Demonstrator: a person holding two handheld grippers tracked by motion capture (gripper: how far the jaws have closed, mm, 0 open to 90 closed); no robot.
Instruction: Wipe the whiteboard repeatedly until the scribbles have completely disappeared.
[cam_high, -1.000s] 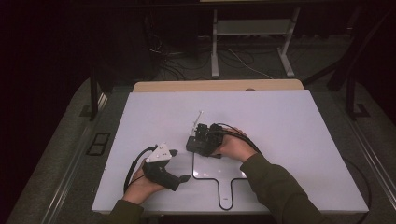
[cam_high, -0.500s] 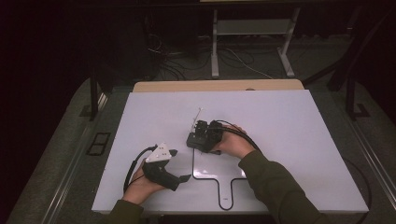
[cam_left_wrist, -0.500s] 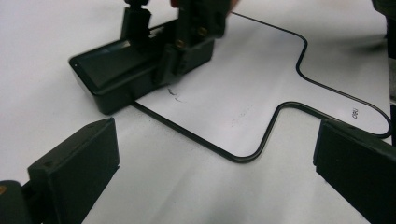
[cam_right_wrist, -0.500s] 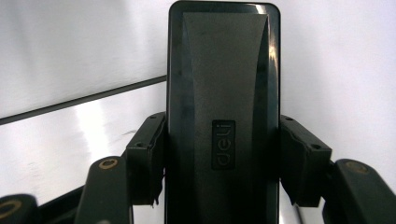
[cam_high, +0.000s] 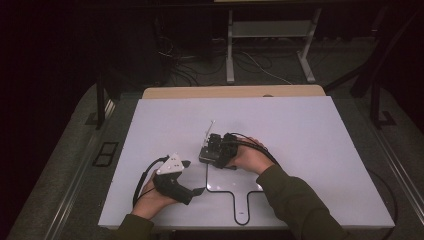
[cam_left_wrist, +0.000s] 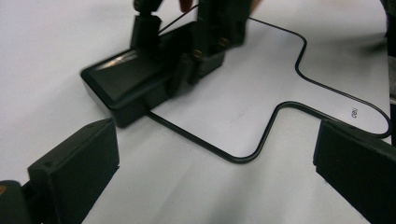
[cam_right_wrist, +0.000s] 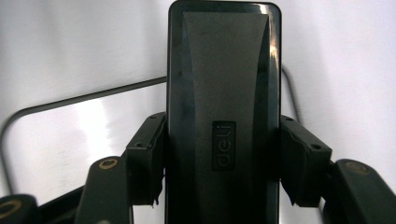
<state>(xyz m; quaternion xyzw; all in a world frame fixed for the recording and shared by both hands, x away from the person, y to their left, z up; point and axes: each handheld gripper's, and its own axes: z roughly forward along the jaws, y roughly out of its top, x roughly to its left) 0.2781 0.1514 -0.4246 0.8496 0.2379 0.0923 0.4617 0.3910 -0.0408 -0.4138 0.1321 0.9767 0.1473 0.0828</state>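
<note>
Two hand-held grippers over a white bench (cam_high: 310, 145), right gripper (cam_high: 212, 150) with fingers (cam_right_wrist: 144, 158) clamped on a black rectangular device (cam_right_wrist: 224, 112) resting on a black-outlined paddle-shaped board (cam_high: 235, 175), left gripper (cam_high: 192, 177) fingers (cam_left_wrist: 74, 168) spread wide, holding nothing, just beside the board.

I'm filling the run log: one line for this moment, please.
right gripper: shut on black box | left gripper: open, idle | board outline: on table

The black device (cam_right_wrist: 224, 116) bears the embossed brand "deli".
</note>
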